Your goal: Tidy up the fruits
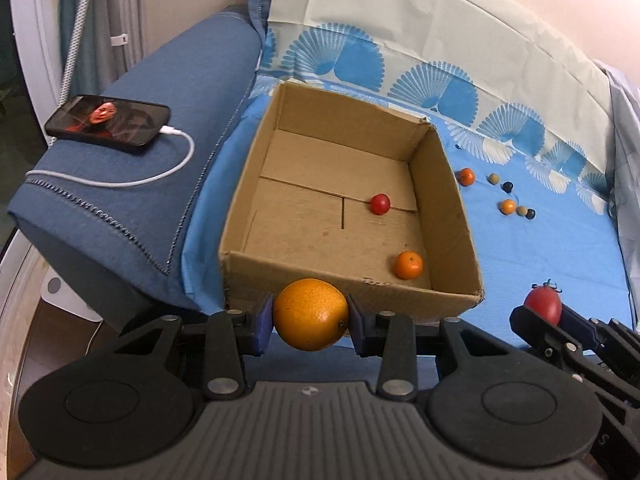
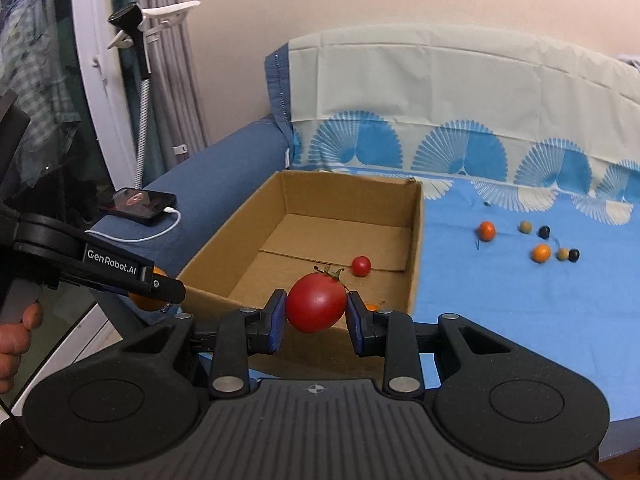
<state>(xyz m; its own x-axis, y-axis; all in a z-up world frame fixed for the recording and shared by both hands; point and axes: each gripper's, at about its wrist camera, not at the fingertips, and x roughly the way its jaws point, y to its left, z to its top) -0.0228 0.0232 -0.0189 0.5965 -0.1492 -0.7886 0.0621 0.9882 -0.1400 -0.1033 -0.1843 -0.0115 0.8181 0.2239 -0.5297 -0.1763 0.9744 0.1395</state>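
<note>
The left gripper [image 1: 311,316] has its blue pads pressed on either side of an orange [image 1: 311,314], held just short of the near wall of a cardboard box [image 1: 452,216]. The right gripper [image 2: 316,308] is clamped the same way on a red tomato [image 2: 316,302] with a green stalk, also at the box's near edge; in the left wrist view it shows at 4 o'clock from the box.

The box sits open on a blue sheet [image 1: 560,248] spread over a sofa seat. Inside it lie a small red tomato [image 1: 379,204], toward the far right part of the floor, and a small orange [image 1: 408,265] in the near right corner. At about 2 o'clock from the box, well apart from it, a loose group of small fruits [image 1: 508,207] rests on the sheet: two orange ones, two pale olive ones and two dark ones.

Behind the seat the backrest is draped with a pale cloth [image 2: 440,80] edged with blue fan shapes. At 9 o'clock from the box is the sofa's blue armrest [image 1: 120,200], and on it lies a phone [image 1: 108,121] with its screen lit and a white cable [image 1: 132,180] plugged in. Beyond the armrest hang grey curtains [image 2: 172,40] beside a white frame, with a clip-on stand in front of them. The wall behind is a plain peach colour. A person's hand [image 2: 16,340] grips the left gripper's handle at the edge of the right wrist view.
</note>
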